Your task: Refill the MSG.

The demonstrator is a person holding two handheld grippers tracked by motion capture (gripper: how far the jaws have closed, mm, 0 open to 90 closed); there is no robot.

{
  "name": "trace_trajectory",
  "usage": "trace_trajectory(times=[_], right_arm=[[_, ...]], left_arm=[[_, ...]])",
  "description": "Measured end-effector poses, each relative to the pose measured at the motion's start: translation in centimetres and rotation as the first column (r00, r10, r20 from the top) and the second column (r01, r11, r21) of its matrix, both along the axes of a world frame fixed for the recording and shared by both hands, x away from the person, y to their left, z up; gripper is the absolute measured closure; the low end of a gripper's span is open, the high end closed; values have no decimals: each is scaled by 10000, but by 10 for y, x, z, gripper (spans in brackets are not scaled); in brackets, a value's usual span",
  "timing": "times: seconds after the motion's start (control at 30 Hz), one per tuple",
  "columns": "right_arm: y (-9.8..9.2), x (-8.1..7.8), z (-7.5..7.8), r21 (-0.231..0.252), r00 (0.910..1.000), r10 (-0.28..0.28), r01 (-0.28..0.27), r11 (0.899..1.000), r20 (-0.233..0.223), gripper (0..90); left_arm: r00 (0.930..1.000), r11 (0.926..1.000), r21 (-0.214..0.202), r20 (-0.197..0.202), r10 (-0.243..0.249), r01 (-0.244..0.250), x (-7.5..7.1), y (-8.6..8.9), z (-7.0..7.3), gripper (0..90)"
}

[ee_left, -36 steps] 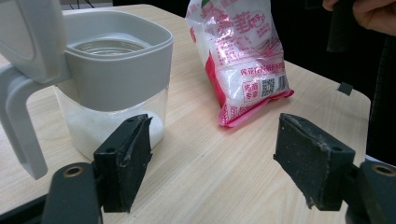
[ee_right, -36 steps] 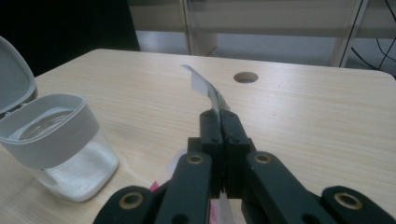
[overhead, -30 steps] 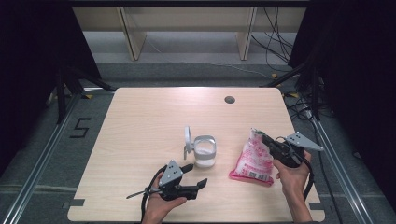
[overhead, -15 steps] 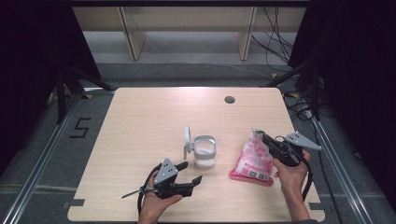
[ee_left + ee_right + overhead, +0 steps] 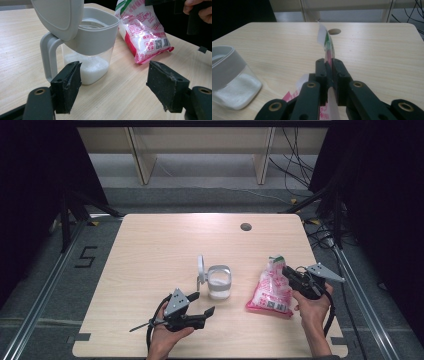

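One clear plastic jug (image 5: 219, 282) with grey lid, one pink sugar bag (image 5: 271, 290) beside it. Right claw (image 5: 329, 72) has just been loosening, pads still pinching the bag's top; left claw (image 5: 113, 85) released. The left gripper view reveals the bag's QR label.

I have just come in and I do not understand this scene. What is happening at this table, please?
A person sits at a wooden table with a gripper in each hand. The right gripper pinches the top edge of a pink and white bag, whose bottom lies on the table; its jaws have just been opening slightly, yet the bag is between them. The left gripper is open and points at a clear container with its lid flipped up and white powder inside. It looks like preparation for pouring.
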State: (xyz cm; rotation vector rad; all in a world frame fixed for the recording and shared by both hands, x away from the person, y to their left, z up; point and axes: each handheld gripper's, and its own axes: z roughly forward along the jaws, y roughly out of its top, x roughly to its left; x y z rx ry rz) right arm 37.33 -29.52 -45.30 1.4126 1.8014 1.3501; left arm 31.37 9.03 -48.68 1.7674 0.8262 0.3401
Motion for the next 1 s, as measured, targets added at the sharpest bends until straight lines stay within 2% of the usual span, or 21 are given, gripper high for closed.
trace_trajectory(times=[0.07, 0.1, 0.17, 0.23, 0.33, 0.37, 0.4, 0.47, 0.5, 0.53, 0.6, 0.63, 0.7, 0.73, 0.77, 0.8, 0.83, 0.87, 0.93, 0.97, 1.0], right_arm=[[-2, 1, -2, -178, 9999, -21, 23, 9998, 100, 825], [-4, 2, -4, -461, 9999, -35, 40, 9989, 102, 820], [-4, 0, -4, -123, 9998, -170, 170, 9998, -66, 796], [-5, 0, -4, -293, 9997, -230, 228, 9993, -78, 785], [-3, -1, -4, -150, 9992, -389, 387, 9991, -122, 738], [-5, 0, -4, -343, 9997, -229, 230, 9991, 55, 724], [-6, -2, -2, -442, 9997, -245, 242, 9987, -55, 712], [-4, -2, -4, -332, 9986, -511, 514, 9981, 114, 702], [-5, -4, -2, -483, 9989, -476, 472, 9977, -57, 694], [-7, -4, -3, -361, 9994, -350, 352, 9987, 54, 685], [-5, -6, -5, -132, 9965, -829, 827, 9965, -147, 659], [-8, -7, -5, -189, 9976, -679, 677, 9975, -102, 660], [-10, -8, -7, -242, 9956, -935, 935, 9953, 7, 660], [-13, -9, -6, -192, 9971, -754, 755, 9970, 68, 660], [-12, -11, -5, -60, 9955, -941, 940, 9956, -57, 657], [-15, -11, -5, -192, 9969, -772, 774, 9968, 120, 647], [-14, -13, -4, -60, 9942, -1068, 1069, 9943, 138, 637], [-14, -15, -3, 42, 9941, -1083, 1083, 9941, 5, 637], [-15, -17, -2, -52, 9959, -877, 878, 9961, 231, 639], [-12, -19, -2, 133, 9954, -911, 908, 9958, 306, 640], [-12, -20, -2, 25, 9962, -850, 849, 9964, 215, 640]], left_arm=[[10000, 10000, -79, -14, 27, -27, 0, -1, 0, 265], [10000, 10000, -11, -9, -6, 6, 0, 0, 0, 266], [10000, 10000, -1, -1, -7, 7, 0, 0, 0, 266], [10000, 10000, -10, -3, 3, -3, 0, 1, 0, 266], [10000, 10000, -16, 0, 47, -47, 2, 2, 0, 265], [10000, 10000, 40, 6, 57, -58, 1, 2, 0, 265], [10000, 10000, 46, 6, 55, -55, 1, 2, 0, 265], [9999, 9999, -57, -23, 118, -119, 2, 1, 0, 266], [10000, 10000, 62, -15, 70, -70, 2, 3, 0, 265], [10000, 9999, 110, -10, 96, -96, 2, 3, 0, 265], [10000, 10000, -19, 20, 51, -51, 2, 3, 0, 265], [10000, 10000, -18, 20, 59, -59, 2, 3, 0, 265], [10000, 10000, -32, 28, 70, -70, 3, 3, 0, 264], [10000, 10000, -49, 15, 81, -81, 3, 3, 0, 264], [9999, 9999, -81, -6, 123, -123, 3, 4, 0, 264], [9999, 9997, -176, -12, 149, -149, 3, 3, 1, 264], [9999, 9999, 41, -7, 166, -166, 2, 5, 1, 264], [9998, 9998, 30, 21, 203, -203, 2, 6, 2, 264], [9998, 9998, 22, 28, 186, -186, 3, 6, 2, 265], [9998, 9998, 35, 28, 186, -186, 3, 7, 2, 265], [9998, 9998, 44, 21, 192, -192, 3, 7, 2, 266]])
